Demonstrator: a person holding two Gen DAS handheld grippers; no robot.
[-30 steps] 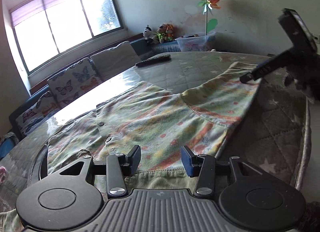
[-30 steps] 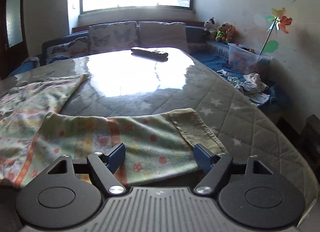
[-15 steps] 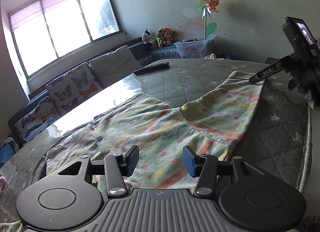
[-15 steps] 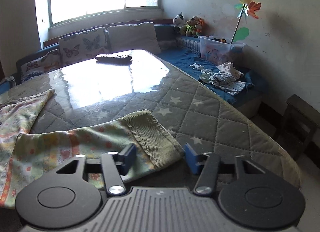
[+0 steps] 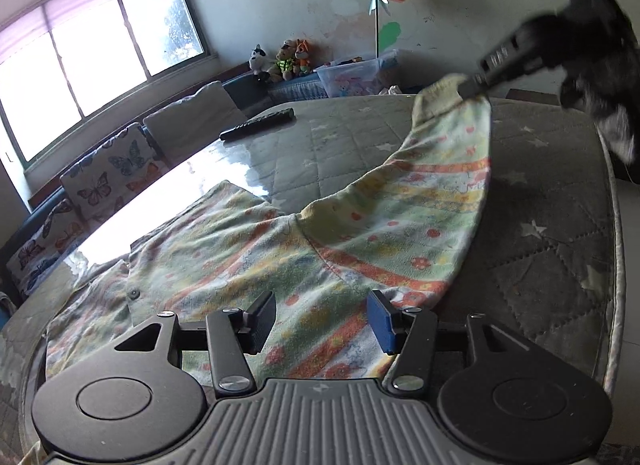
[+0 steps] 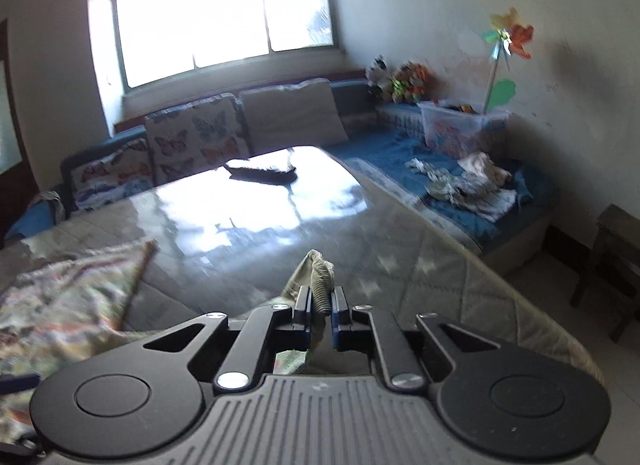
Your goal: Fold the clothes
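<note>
Right gripper (image 6: 321, 301) fingers clamped together, left gripper (image 5: 322, 321) fingers apart

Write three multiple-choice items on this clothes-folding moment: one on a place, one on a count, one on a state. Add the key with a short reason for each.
1. Where does the remote control lie?
A. on the far part of the table
B. on the butterfly cushion
C. in the plastic box

2. How many stuffed toys sit in the corner below the window?
A. one
B. three
C. five

3. What is the right gripper doing with the ribbed cuff of the patterned garment?
A. hovering open above it
B. pushing it flat with shut jaws
C. pinching it between its pads

Key:
1 A, the remote rests on the glossy tabletop, beyond the garment.
2 B, three toys sit side by side in the left wrist view.
3 C, the cuff stands clamped between the two pads, and the sleeve hangs lifted off the table.
</note>
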